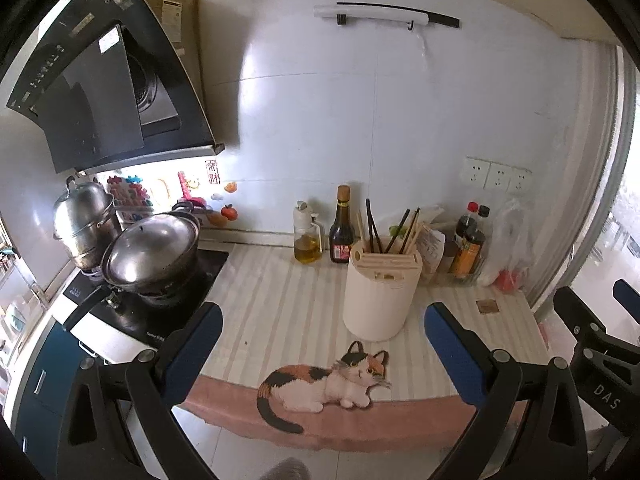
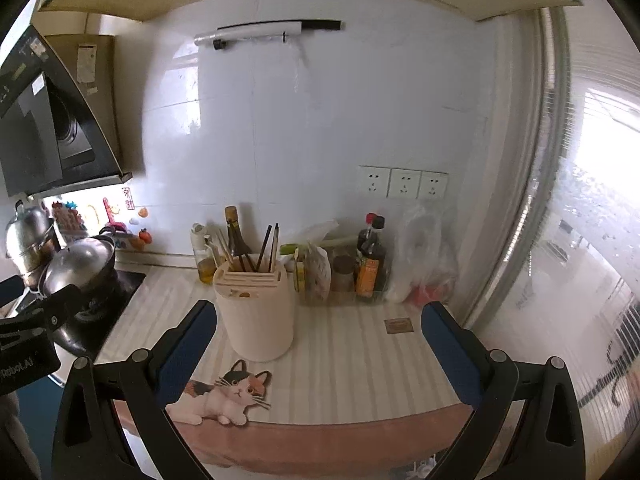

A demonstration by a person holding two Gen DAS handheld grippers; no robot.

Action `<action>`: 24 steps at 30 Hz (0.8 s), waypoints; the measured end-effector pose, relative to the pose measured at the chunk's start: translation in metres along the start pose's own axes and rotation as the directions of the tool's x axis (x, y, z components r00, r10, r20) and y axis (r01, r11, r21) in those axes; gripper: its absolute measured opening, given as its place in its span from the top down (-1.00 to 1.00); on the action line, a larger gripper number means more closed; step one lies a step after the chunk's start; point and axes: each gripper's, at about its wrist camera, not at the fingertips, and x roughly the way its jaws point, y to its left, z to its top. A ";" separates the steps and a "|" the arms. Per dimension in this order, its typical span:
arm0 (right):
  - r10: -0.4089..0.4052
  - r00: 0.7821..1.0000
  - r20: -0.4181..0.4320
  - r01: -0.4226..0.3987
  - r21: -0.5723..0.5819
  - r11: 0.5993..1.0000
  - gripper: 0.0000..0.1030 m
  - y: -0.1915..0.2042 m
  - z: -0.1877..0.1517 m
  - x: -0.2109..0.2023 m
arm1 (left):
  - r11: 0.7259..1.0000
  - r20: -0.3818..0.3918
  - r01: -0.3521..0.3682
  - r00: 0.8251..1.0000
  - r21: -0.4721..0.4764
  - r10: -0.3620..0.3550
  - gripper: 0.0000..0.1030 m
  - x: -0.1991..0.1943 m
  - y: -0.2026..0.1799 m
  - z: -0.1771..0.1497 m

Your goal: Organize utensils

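Note:
A cream utensil holder (image 1: 380, 292) stands on the striped counter mat (image 1: 280, 312), with several dark and wooden chopsticks (image 1: 390, 230) upright in its back slots. It also shows in the right wrist view (image 2: 256, 312) with its chopsticks (image 2: 256, 250). My left gripper (image 1: 322, 344) is open and empty, held in front of the counter's edge, short of the holder. My right gripper (image 2: 318, 344) is open and empty, to the right of the holder and nearer than it.
A cat picture (image 1: 328, 384) marks the mat's front edge. Oil and sauce bottles (image 1: 340, 232) stand behind the holder. More bottles and plastic bags (image 1: 492, 248) crowd the back right corner. A lidded wok (image 1: 154, 252) and steel pot (image 1: 84, 224) sit on the stove at left.

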 end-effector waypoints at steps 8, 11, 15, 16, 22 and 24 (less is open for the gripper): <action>0.007 1.000 -0.004 -0.007 -0.011 1.000 -1.00 0.008 -0.009 -0.018 | 1.000 -0.003 0.016 1.000 0.013 -0.016 -1.00 -0.010 0.001 -0.013; 0.009 1.000 -0.013 -0.010 -0.012 1.000 -1.00 0.009 -0.012 -0.019 | 1.000 -0.001 0.012 1.000 0.011 -0.012 -1.00 -0.011 0.002 -0.014; 0.011 1.000 -0.011 -0.011 -0.007 1.000 -1.00 0.009 -0.011 -0.020 | 1.000 0.001 0.007 1.000 0.014 -0.007 -1.00 -0.011 0.002 -0.015; 0.011 1.000 -0.008 -0.011 -0.007 1.000 -1.00 0.009 -0.011 -0.021 | 1.000 -0.005 0.011 1.000 0.012 -0.011 -1.00 -0.011 0.002 -0.015; 0.012 1.000 -0.011 -0.012 -0.003 1.000 -1.00 0.009 -0.010 -0.022 | 0.999 -0.037 0.030 0.999 0.024 -0.029 -1.00 -0.011 0.000 -0.013; 0.022 1.000 -0.018 -0.022 0.001 1.000 -1.00 0.009 -0.007 -0.022 | 0.999 -0.047 0.033 0.998 0.023 -0.032 -1.00 -0.010 0.000 -0.010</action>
